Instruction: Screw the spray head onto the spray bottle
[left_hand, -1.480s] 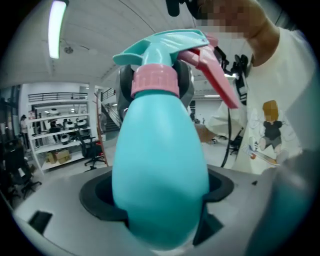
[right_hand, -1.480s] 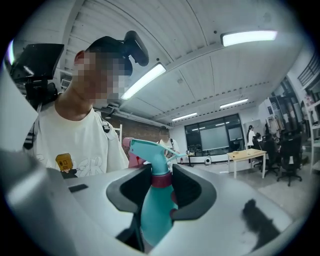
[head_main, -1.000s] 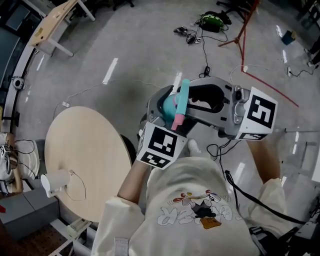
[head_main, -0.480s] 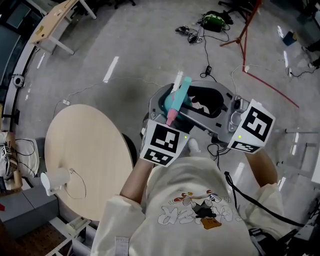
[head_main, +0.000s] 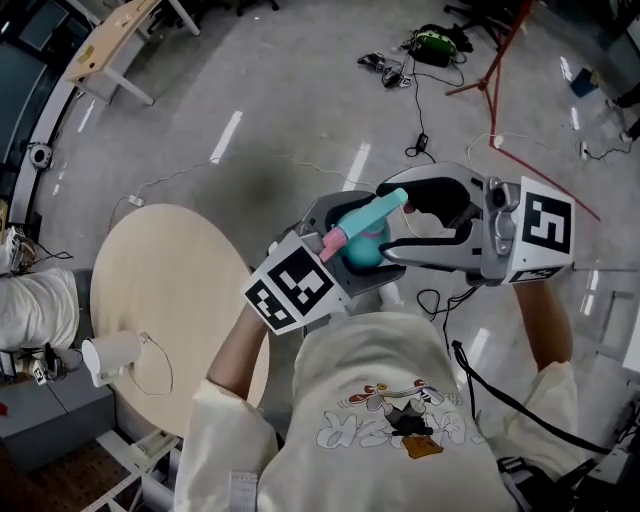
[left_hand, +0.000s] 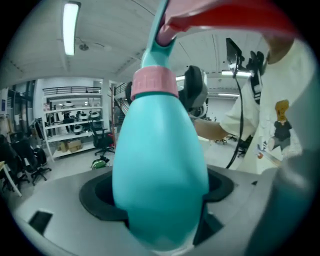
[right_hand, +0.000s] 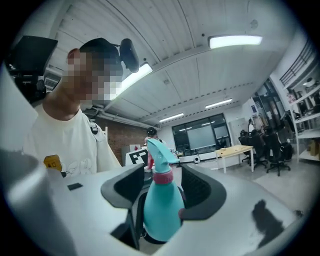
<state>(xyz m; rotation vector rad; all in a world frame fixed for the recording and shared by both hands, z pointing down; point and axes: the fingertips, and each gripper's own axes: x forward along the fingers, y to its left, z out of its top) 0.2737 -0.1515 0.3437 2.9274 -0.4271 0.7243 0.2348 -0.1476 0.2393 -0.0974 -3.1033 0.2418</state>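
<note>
My left gripper (head_main: 350, 250) is shut on the belly of a teal spray bottle (head_main: 363, 243), held in front of the person's chest. The spray head (head_main: 375, 213), teal with a pink trigger and pink collar (left_hand: 154, 81), sits on the bottle's neck and lies tilted to the right. In the left gripper view the bottle (left_hand: 160, 165) fills the gap of that gripper (left_hand: 160, 210). My right gripper (head_main: 388, 225) reaches in from the right. Its jaws have just been opening and now stand loosely around the bottle (right_hand: 162, 207), with a gap showing on the left side of the gripper (right_hand: 160, 200).
A round wooden table (head_main: 170, 300) stands at the left, with a small white object (head_main: 110, 358) and a thin wire on it. Cables (head_main: 430, 140) and a red stand (head_main: 490, 60) lie on the grey floor beyond. A white-clad person (head_main: 40, 305) is at the left edge.
The left gripper has swung, so the spray head now leans right instead of pointing away. The right gripper's jaws have spread wider around the bottle. A white-clad person has appeared at the left edge.
</note>
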